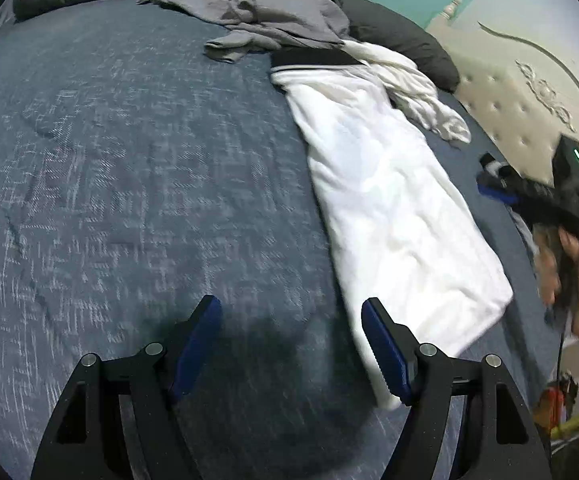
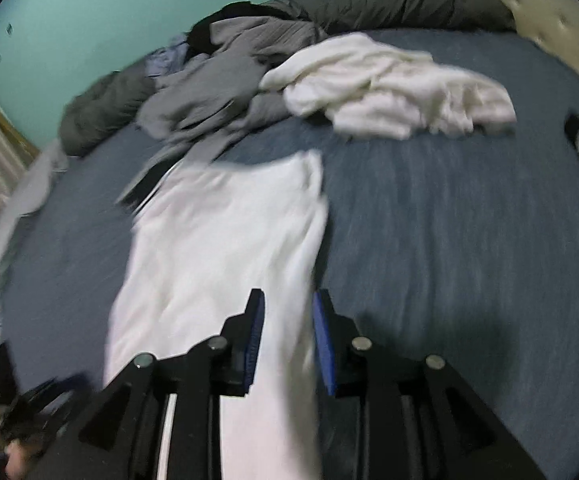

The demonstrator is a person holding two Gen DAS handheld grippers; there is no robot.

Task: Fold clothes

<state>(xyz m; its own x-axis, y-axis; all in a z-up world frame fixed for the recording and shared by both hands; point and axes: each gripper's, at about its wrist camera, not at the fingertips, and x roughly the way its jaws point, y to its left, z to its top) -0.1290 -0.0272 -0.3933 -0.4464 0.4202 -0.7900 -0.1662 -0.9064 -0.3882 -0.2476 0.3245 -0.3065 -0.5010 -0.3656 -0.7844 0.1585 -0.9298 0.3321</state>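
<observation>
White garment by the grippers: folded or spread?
Folded: the white garment lies as a long narrow strip on the bed.

The long garment [image 1: 401,216] lies flat on the bed [image 1: 129,160], running from near the left tongs [image 1: 291,344] away toward the heap of clothes [image 1: 257,12] at the far side; a crumpled cloth [image 1: 421,88] lies just right of its far end; pillows [image 1: 401,36] lie behind the heap; the headboard [image 1: 501,92] stands to the right; in the right wrist view the right tongs [image 2: 288,340] hang over the garment's near right edge.
</observation>
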